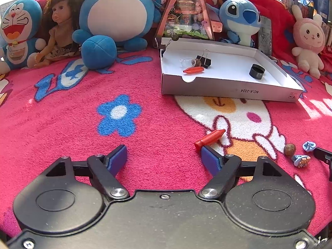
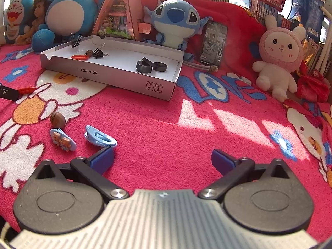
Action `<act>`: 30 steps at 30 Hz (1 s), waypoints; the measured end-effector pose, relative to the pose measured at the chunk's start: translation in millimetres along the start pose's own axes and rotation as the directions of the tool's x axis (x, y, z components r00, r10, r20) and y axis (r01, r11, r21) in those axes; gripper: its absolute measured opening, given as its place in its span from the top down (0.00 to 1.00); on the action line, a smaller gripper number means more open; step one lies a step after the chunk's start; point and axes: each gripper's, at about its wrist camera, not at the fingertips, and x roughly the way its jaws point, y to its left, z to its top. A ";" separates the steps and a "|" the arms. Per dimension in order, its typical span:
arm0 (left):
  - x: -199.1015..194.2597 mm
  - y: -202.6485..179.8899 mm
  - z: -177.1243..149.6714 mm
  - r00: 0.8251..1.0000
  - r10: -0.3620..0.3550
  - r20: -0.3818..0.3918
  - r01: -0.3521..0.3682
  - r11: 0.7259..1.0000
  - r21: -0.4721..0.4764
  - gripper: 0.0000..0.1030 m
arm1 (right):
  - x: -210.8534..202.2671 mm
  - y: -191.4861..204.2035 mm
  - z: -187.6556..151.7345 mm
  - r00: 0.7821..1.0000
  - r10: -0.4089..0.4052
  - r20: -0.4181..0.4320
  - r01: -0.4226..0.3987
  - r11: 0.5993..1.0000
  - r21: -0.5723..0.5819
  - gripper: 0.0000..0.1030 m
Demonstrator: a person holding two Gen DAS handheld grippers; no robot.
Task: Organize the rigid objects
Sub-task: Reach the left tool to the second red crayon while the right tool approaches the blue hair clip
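Note:
A white cardboard tray [image 1: 228, 87] [image 2: 116, 76] lies on the pink blanket and holds a red crayon [image 1: 194, 70], a binder clip [image 1: 204, 60], a nut, a clear cap and black rings [image 2: 150, 66]. A second red crayon [image 1: 209, 139] lies on the blanket just beyond my left gripper's right fingertip. My left gripper [image 1: 164, 158] is open and empty. A brown nut [image 2: 57, 119], a blue bear hair clip [image 2: 62, 140] and a plain blue hair clip [image 2: 100, 139] lie left of my right gripper [image 2: 162, 159], which is open and empty.
Plush toys, a doll [image 1: 59, 27] and a triangular dollhouse [image 1: 185, 12] line the back. A phone [image 2: 213, 42] leans beside the Stitch plush [image 2: 176, 22]. A pink bunny plush [image 2: 279, 56] sits at the right. Bookshelves stand behind.

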 end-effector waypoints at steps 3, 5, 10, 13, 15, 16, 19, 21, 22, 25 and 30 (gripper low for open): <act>3.0 0.3 1.8 1.000 0.011 0.004 -0.011 1.000 -0.007 0.25 | -0.3 0.8 -1.3 1.000 -0.005 0.000 0.005 1.000 0.023 0.00; 4.4 0.9 3.8 1.000 0.017 0.003 -0.017 1.000 -0.019 0.25 | 0.2 0.6 -1.6 1.000 -0.004 -0.001 0.004 0.999 0.035 0.00; 3.3 -1.8 4.3 1.000 0.017 0.006 -0.017 1.000 -0.021 0.25 | 1.4 -0.2 -1.8 1.000 -0.001 -0.004 0.001 0.998 0.063 0.00; -2.5 -6.5 0.3 1.000 -0.008 0.022 0.009 0.999 -0.033 0.25 | 0.3 0.3 -3.4 1.000 -0.001 -0.004 0.001 0.996 0.087 0.00; -6.8 -13.1 -3.6 0.999 -0.027 0.047 0.030 0.998 -0.053 0.25 | -0.7 2.0 -6.8 1.000 -0.004 -0.006 0.004 0.992 0.130 0.00; -7.4 -16.3 -4.7 0.998 -0.033 0.054 0.036 0.998 -0.056 0.25 | -1.2 3.3 -9.0 1.000 -0.001 -0.004 0.002 0.988 0.154 0.00; -6.1 -31.4 -8.1 0.997 -0.035 0.067 0.037 0.999 -0.035 0.25 | -3.3 10.4 -13.0 1.000 -0.008 0.013 0.005 0.982 0.188 0.00; -4.6 -40.8 -9.2 0.997 -0.020 0.078 0.021 1.000 -0.009 0.25 | -4.2 15.2 -12.0 1.000 -0.003 0.021 -0.001 0.983 0.185 0.00; -4.0 -43.9 -9.3 0.996 -0.017 0.084 0.018 1.000 -0.002 0.26 | -4.7 16.5 -11.6 1.000 0.005 0.024 -0.009 0.982 0.191 0.00; -2.2 -49.3 -8.3 0.996 -0.028 0.090 0.029 1.000 0.000 0.29 | -5.4 20.3 -10.1 0.999 0.035 0.035 -0.042 0.976 0.216 0.00; 1.0 -55.3 -9.8 0.995 -0.028 0.097 0.026 0.999 0.025 0.34 | -3.9 29.8 -8.6 0.997 0.041 0.058 -0.054 0.971 0.234 0.00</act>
